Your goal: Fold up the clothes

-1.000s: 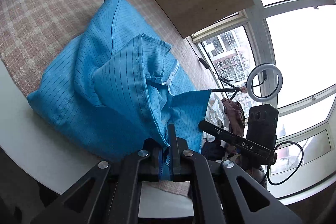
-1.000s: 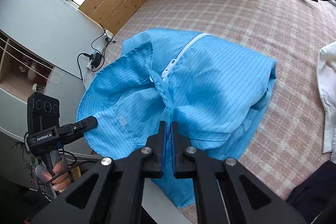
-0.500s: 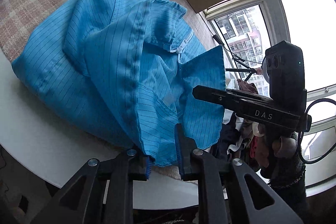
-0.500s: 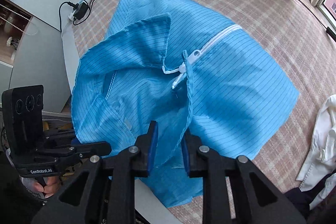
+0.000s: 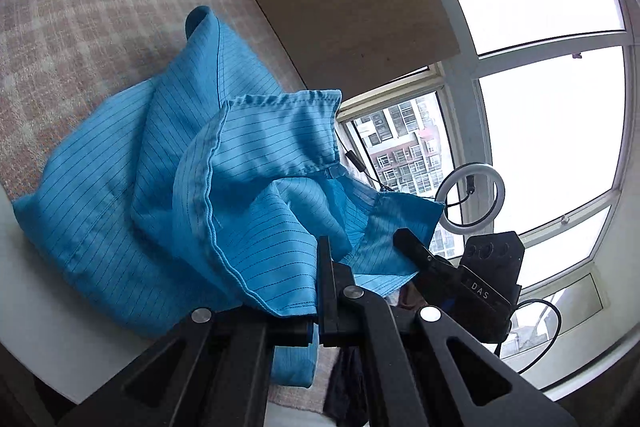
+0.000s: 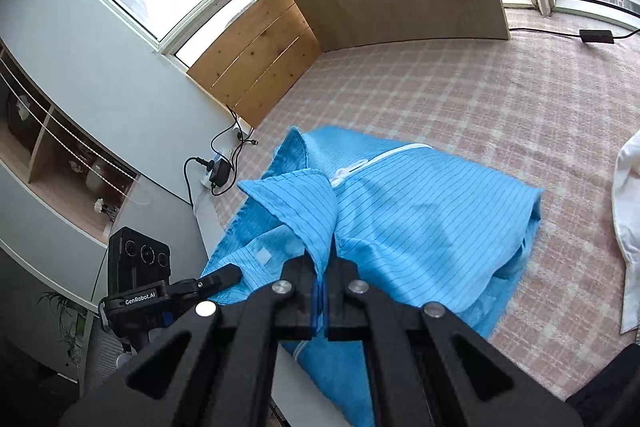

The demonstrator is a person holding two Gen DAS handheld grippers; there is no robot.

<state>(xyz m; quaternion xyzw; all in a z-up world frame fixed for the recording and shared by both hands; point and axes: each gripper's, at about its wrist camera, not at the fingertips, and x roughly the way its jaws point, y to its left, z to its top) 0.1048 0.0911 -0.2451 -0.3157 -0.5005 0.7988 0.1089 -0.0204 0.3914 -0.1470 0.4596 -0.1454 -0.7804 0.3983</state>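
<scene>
So that blue striped jacket (image 5: 120, 195) you're working on looks like thin, light, floppy stuff, no stiffness at all. It sags and creases wherever it isn't held up, and I'd guess it's a bit slick, so a shallow pinch could slide off. It's lying on the pink checked blanket (image 5: 80, 27), near edge spilling over the white rim of the surface (image 5: 44, 311), with the front part pulled up off the blanket between your two tools. Going left to right: your left gripper (image 5: 316, 323) is clamped down tight on a stitched hem edge, cloth squeezed between the jaws and a bit hanging below them. Your right gripper (image 6: 320, 303) is likewise pinched hard on the front edge just below the collar (image 6: 296, 199), with the white zipper (image 6: 360, 167) running away beyond it. Hems and seams are the right places to grab, since the doubled, stitched fabric gives the pads something to bite on; single-layer middle areas would just bunch. Compared with half a second back, both sets of jaws stood apart with cloth loose in the gap, and now they're closed onto it. The collar flap also sits higher and more bunched, and the other white garment (image 6: 628, 227) is off to the right, untouched.
</scene>
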